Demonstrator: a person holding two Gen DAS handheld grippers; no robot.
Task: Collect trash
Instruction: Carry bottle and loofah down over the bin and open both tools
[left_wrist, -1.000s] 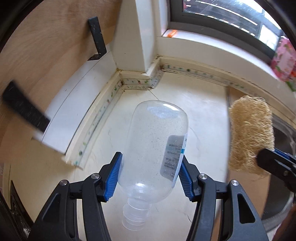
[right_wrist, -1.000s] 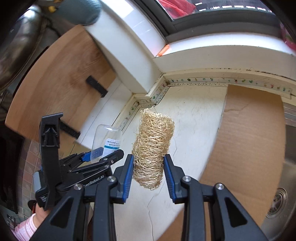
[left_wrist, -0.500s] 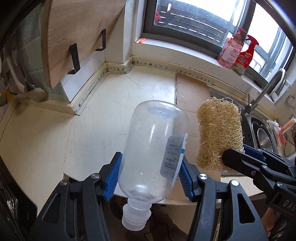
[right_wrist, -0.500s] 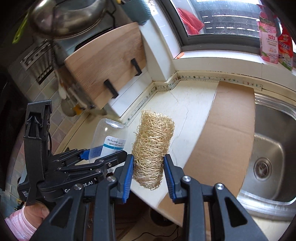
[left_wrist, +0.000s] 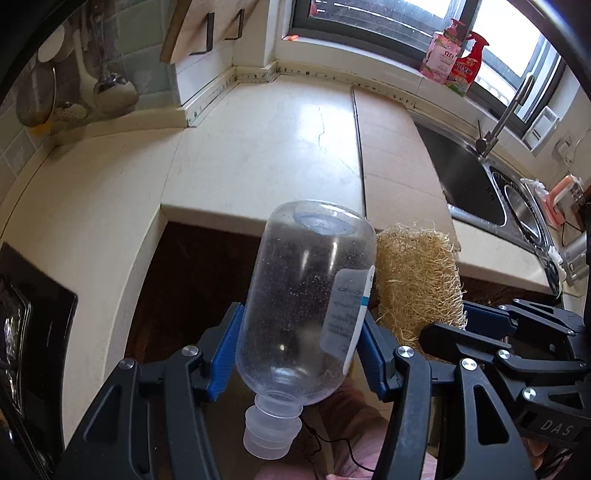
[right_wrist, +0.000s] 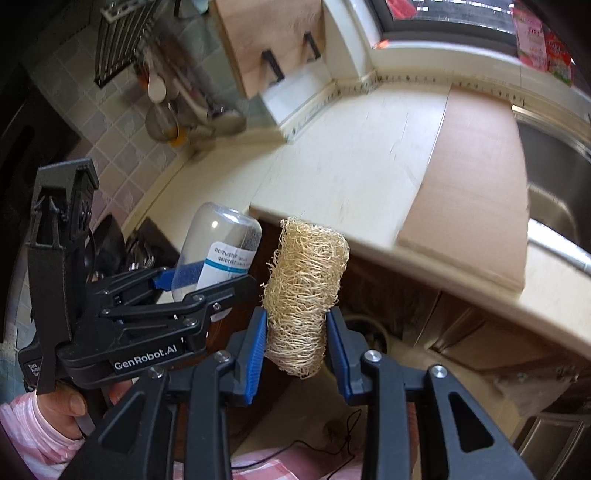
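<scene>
My left gripper (left_wrist: 295, 354) is shut on a clear empty plastic bottle (left_wrist: 306, 295), held cap-down, base pointing away; it also shows in the right wrist view (right_wrist: 218, 247). My right gripper (right_wrist: 295, 350) is shut on a tan loofah sponge (right_wrist: 304, 291), held upright; the loofah also shows in the left wrist view (left_wrist: 417, 280), just right of the bottle. Both grippers hang side by side in the air in front of the cream countertop (left_wrist: 258, 155), off its front edge.
A steel sink (left_wrist: 480, 184) with a tap lies to the right. A brown cardboard sheet (right_wrist: 469, 166) lies on the counter beside it. Two spray bottles (left_wrist: 454, 62) stand on the windowsill. A wooden board (right_wrist: 266, 40) and hanging utensils (left_wrist: 110, 88) sit at the left wall. Dark cabinet fronts (right_wrist: 399, 295) are below the counter.
Both grippers have pulled back and away from the countertop with the bottle and the loofah still held. The counter's front edge and the cabinets below it have come into view.
</scene>
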